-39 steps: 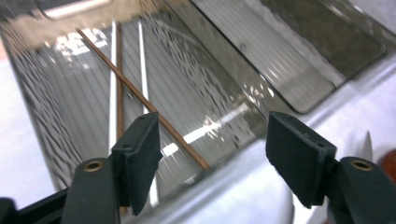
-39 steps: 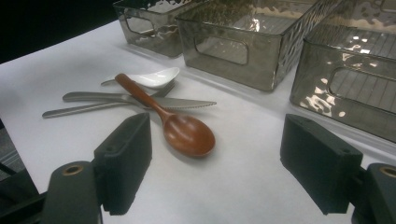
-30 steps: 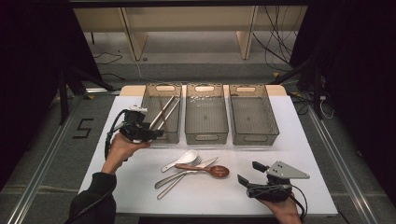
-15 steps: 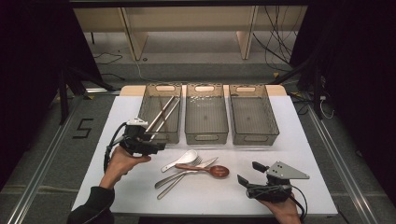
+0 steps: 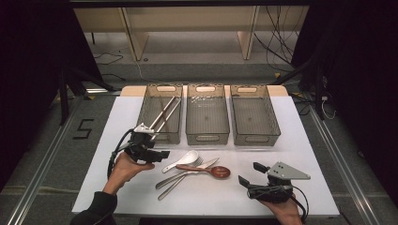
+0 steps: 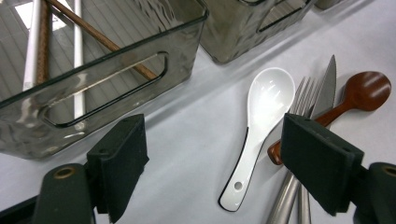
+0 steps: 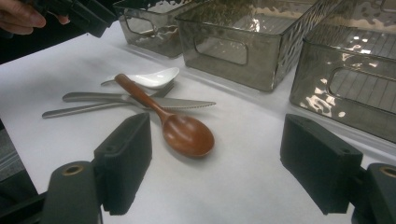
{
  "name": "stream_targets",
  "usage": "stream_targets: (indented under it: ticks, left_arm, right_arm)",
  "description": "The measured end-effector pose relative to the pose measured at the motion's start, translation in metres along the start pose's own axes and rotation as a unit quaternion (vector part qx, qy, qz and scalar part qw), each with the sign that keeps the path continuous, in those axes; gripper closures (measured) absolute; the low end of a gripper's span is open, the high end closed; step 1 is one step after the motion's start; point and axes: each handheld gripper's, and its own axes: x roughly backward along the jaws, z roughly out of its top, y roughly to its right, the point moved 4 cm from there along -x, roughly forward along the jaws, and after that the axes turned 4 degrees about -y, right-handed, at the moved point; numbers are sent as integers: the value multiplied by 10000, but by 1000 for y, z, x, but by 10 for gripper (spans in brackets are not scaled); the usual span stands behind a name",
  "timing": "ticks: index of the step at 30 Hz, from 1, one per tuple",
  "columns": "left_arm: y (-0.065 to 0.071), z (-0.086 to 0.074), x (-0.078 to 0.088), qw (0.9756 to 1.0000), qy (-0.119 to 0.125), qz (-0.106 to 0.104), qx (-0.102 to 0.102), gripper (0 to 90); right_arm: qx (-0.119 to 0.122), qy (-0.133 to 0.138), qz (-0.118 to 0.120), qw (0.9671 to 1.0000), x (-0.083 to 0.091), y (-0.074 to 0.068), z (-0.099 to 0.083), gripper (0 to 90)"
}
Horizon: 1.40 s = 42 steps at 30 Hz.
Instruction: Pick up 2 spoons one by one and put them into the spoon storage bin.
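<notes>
On the tabletop [image 5: 94,140], just in front of the left bin [image 5: 162,112] that already holds chopsticks [image 5: 165,111] while the two other bins look empty, the left gripper [image 6: 212,163], fingers just spread wide and released, hovers over the white spoon [image 6: 254,135] in the loose cutlery pile, evidently to sort it, as the right gripper [image 7: 215,172] waits released beside the wooden spoon [image 7: 182,130].

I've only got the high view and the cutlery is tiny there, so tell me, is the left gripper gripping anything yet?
Observer: No. On the left gripper the jaws have just been opening, with nothing between the pads; the white spoon lies just beyond them.
Operator: What's on top in the pile?
Observer: The wooden spoon lies with its handle over the knife.
Operator: Plain knife edge?
Observer: No, serrated.
</notes>
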Motion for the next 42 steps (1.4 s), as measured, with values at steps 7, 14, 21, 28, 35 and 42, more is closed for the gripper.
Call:
stream_targets:
  ticks: [7, 14, 21, 28, 35, 42]
  left_arm:
    - [6, -6, -10, 9995, -272, -40, -139, 223]
    - [13, -11, -20, 9981, -499, -104, -335, 252]
    - [12, -19, -28, 9960, -785, -152, -405, 332]
    - [16, -25, -39, 9939, -997, -143, -456, 413]
    - [17, -26, -44, 9927, -1075, -101, -536, 526]
    - [23, -24, -50, 9908, -1144, -54, -727, 605]
  right_arm:
    - [17, 0, 24, 10000, 0, -1, 0, 258]
    - [39, -6, 15, 10000, 2, -2, 0, 258]
    - [85, -22, 7, 10000, 0, -5, 1, 258]
    - [99, -30, 7, 9999, -1, -6, 2, 259]
    - [93, -29, -5, 10000, 0, -6, 1, 259]
    - [87, -22, -4, 10000, -1, -6, 2, 259]
